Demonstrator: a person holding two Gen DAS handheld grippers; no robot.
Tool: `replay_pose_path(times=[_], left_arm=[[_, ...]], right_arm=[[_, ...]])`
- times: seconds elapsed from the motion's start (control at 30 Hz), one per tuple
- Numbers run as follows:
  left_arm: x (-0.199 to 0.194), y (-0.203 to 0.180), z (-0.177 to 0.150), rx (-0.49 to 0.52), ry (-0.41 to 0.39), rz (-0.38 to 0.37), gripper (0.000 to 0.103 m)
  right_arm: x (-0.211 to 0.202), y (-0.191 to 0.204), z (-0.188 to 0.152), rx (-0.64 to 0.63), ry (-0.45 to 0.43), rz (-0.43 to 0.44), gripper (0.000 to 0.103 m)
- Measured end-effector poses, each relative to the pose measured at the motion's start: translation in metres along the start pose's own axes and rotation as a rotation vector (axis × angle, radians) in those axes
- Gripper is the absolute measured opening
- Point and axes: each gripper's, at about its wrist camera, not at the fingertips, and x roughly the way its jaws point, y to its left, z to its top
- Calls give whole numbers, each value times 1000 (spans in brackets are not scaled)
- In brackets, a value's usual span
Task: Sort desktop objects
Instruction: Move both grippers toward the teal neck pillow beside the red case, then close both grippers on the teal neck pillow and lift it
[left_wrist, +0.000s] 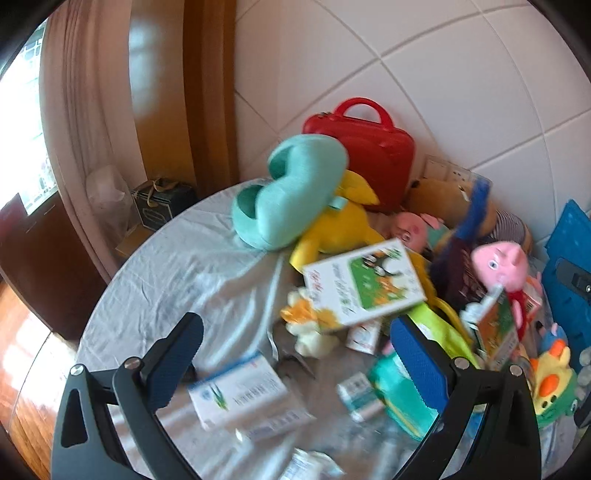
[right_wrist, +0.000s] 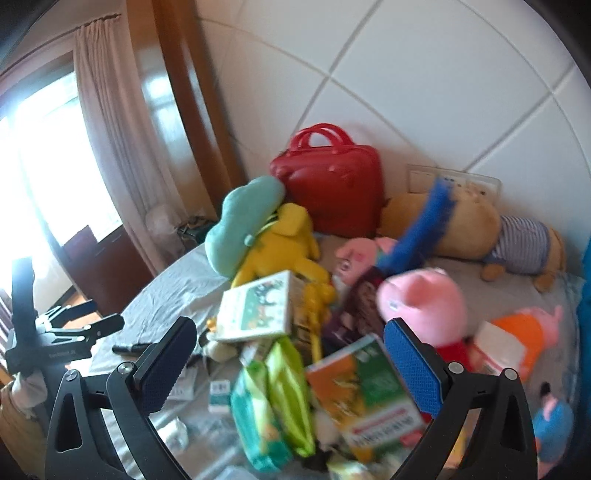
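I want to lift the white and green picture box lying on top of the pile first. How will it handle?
The white and green cardboard box looks stiff and flat-sided, so it probably grips cleanly. It rests tilted on the yellow plush toy, so a push may slide it off. It is likely light.

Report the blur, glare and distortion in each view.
Left wrist view: motion blur smears the boxes near the left hand-held gripper; the window is blown out; fisheye bends the wall tiles. Right wrist view: the pig plush and red case are soft; the window glares white.
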Motion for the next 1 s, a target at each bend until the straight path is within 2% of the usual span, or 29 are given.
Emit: replay_pose_path(times=[0.2, 0.33, 0.47, 0.6, 0.73, 1.0], left_arm=[[62, 74, 48, 88, 3, -73, 103], [111, 126, 89, 164, 40, -139, 103], [150, 154, 127, 219, 68, -188, 103], [182, 161, 155, 258, 87, -238, 103], [221, 160, 172, 278, 116, -263, 103], [304, 151, 179, 222, 203, -291, 103]], right_arm=[[68, 52, 24, 48, 4, -80, 103], [119, 89, 41, 153, -6, -172, 103], [161, 123, 65, 220, 5, -233, 103], [197, 147, 90, 235, 29, -293, 103], [232, 153, 117, 254, 43, -358, 103], [305, 141, 154, 219, 85, -463, 103]])
